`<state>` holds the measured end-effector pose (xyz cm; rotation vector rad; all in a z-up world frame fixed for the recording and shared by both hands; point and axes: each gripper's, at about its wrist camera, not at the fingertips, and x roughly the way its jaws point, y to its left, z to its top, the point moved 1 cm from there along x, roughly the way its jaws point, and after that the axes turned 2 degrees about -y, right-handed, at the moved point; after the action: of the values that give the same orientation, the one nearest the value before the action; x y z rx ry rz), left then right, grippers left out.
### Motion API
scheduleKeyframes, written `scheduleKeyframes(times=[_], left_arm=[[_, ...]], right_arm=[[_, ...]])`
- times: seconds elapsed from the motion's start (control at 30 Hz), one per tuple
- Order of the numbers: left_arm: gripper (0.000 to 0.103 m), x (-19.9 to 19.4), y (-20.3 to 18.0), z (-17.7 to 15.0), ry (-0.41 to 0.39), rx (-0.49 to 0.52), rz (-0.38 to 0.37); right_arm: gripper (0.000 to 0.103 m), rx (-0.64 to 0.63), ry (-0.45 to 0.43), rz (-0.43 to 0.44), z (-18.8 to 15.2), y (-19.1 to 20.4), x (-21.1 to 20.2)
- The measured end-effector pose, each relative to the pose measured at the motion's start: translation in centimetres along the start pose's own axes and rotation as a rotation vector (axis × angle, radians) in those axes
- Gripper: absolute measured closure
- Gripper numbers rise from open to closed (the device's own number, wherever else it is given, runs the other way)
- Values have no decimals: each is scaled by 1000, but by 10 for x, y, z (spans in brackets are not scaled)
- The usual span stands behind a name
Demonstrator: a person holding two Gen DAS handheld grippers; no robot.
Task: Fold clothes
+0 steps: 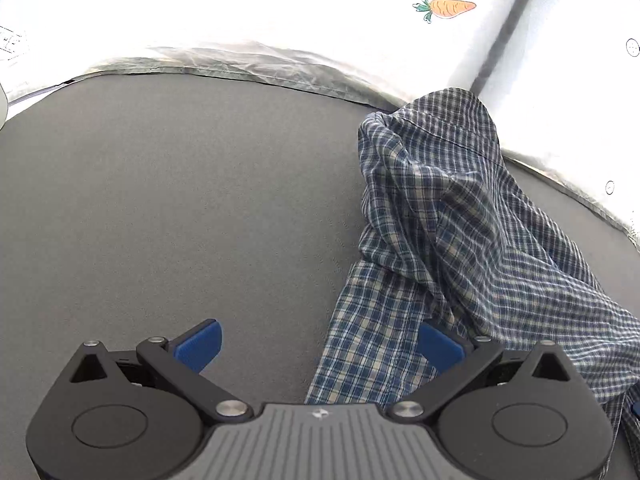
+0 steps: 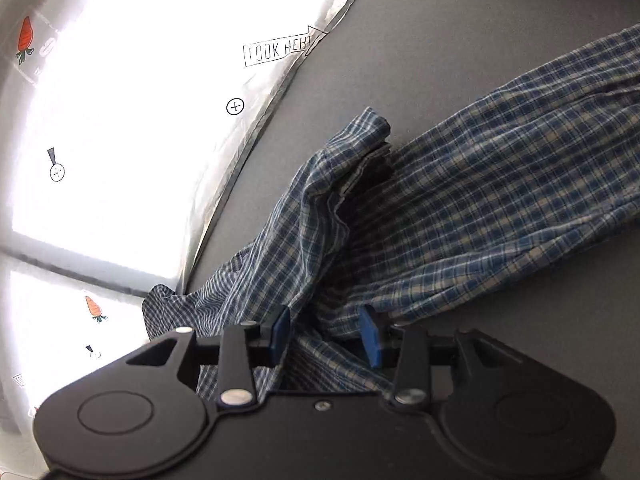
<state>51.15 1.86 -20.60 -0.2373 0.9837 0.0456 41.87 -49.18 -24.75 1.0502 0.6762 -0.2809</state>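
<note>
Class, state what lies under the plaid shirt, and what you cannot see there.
Grey mat lies under the plaid shirt wherever its edges show. Whatever sits beneath its bunched folds is covered.

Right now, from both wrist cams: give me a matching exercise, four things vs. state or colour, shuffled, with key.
Column 1:
1. left gripper
2. right gripper
3. plaid shirt
4. carrot print

Column 2:
A. orange with green top, on the white sheet
B. jaws spread wide, one pad over bare grey mat, shirt edge lying between them
C. blue and cream check, crumpled on the mat
D. jaws narrower, fabric bunched between the blue pads

Pairs: 1-B, 2-D, 3-C, 4-A
</note>
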Motion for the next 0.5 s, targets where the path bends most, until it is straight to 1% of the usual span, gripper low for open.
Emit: scheduleKeyframes(times=[0.07,0.13,0.17,0.2,0.23,0.3,0.33,0.37,0.4,0.43,0.5], left_arm=[[2,12,-5,20,-24,-28,-35],[9,25,-10,33,-34,-31,-69],[18,33,-13,39,-35,-24,-89],[25,42,-17,42,-30,-14,-91],[29,51,-20,45,-24,-2,-89],[51,69,-24,52,-11,16,-85],[58,75,-23,55,-8,15,-87],[75,81,-22,57,-9,8,-92],[93,84,-21,58,-13,-1,-93],[94,86,-21,60,-21,-13,-88],[95,87,-23,63,-39,-16,-78]], right_arm=[[58,-9,-39,-23,16,1,7],[56,-11,-66,-40,28,1,14],[54,-18,-66,-47,31,2,20],[53,-24,-66,-55,33,2,25],[52,-31,-67,-62,36,3,30],[52,-45,-67,-77,41,4,40],[57,-52,-67,-85,44,4,45],[74,-58,-68,-92,47,5,51],[85,-65,-68,-100,49,6,56],[91,-77,-73,-104,51,7,59],[93,-146,-118,-95,50,19,56]])
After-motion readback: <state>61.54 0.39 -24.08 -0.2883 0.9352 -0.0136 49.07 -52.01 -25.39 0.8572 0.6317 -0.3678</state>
